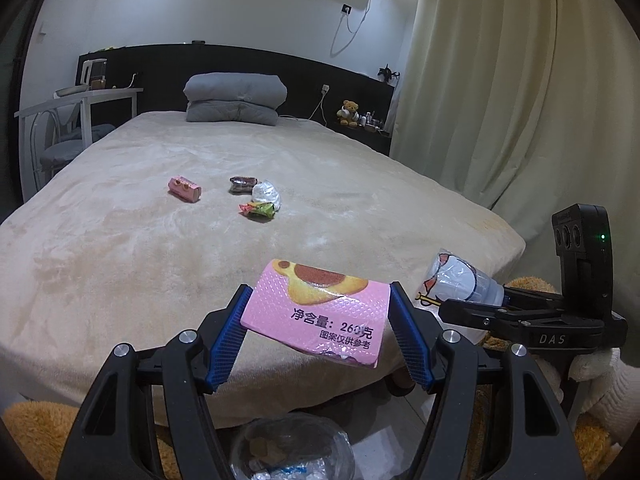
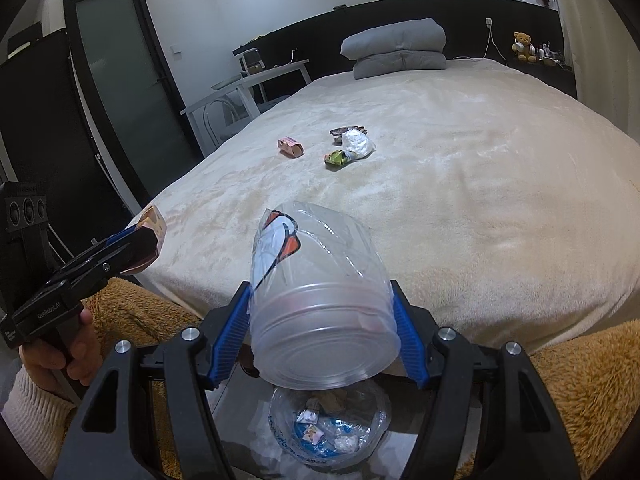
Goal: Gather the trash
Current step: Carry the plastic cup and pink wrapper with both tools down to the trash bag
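Trash is held over the lined bin (image 2: 330, 428) for dropping: left gripper (image 1: 318, 332) clamps a pink snack box (image 1: 320, 312), right gripper (image 2: 324, 332) a clear plastic jar (image 2: 320, 304).

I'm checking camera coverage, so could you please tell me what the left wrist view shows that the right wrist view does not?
Only the left wrist view shows the curtain and the printed face of the pink box in the left gripper. Only the right wrist view shows the dark door and the clear cup's base in the right gripper. Both show the bed and its remaining wrappers.
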Demonstrator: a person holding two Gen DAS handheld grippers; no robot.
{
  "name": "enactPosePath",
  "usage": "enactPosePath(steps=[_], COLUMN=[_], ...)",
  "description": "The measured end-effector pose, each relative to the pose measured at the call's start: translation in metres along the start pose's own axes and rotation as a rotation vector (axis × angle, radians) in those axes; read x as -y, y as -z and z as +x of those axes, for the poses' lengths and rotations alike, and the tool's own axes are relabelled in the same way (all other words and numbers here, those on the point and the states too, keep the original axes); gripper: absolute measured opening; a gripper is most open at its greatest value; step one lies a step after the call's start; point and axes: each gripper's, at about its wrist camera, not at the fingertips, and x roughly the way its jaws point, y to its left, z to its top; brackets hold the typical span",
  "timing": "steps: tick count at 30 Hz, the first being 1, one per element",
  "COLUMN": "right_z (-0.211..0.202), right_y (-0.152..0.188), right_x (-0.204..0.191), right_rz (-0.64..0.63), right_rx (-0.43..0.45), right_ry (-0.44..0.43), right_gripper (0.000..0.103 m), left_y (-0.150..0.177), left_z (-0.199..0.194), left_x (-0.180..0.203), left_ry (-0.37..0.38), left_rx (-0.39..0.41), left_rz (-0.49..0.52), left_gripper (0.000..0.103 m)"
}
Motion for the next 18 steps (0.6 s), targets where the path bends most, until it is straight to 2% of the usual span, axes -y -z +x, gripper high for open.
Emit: enactPosePath(steps=[9, 18], right_z=[0.014, 0.045], right_y=[0.014, 0.026], right_x=[0.000, 0.007], right_rz=[0.033, 0.094], right_rx=[-0.095, -0.263], right_ry=[-0.022, -0.048], right_gripper=[0.066, 0.066], left_y=[0.024, 0.048], left_z=[0.007, 0.031], left_x=[-0.005, -0.013], left_ry=[0.006, 0.012], left_rx=[-0.103, -0.248], left_rz=[-0.057, -0.146], left_gripper=[0.066, 0.066])
